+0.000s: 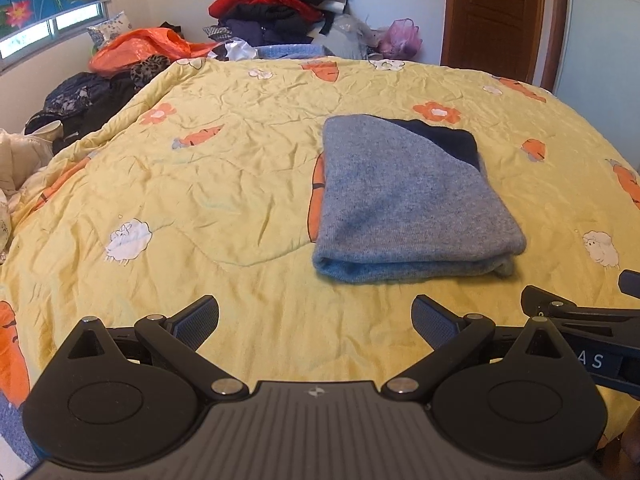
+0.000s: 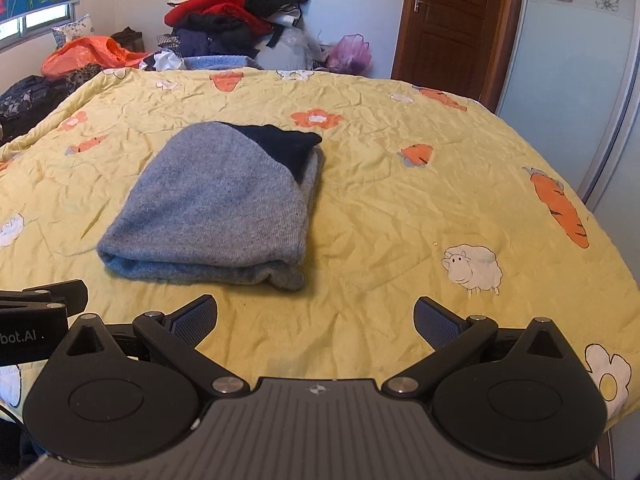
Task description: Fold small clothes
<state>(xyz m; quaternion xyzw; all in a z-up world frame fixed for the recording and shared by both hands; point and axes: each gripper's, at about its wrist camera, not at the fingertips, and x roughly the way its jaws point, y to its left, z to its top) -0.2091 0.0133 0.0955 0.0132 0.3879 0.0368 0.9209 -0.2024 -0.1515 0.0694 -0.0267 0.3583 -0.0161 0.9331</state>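
Grey folded sweater (image 1: 404, 200) on quilt (image 1: 200, 184), ahead of both tools, untouched; L tool (image 1: 316, 326) & R tool (image 2: 316, 326) spread wide, empty

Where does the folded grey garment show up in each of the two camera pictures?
Left wrist view: the folded grey garment lies right of centre on the yellow quilt.
Right wrist view: it lies left of centre.
Shared landmark: the brown door stands beyond the bed in both.
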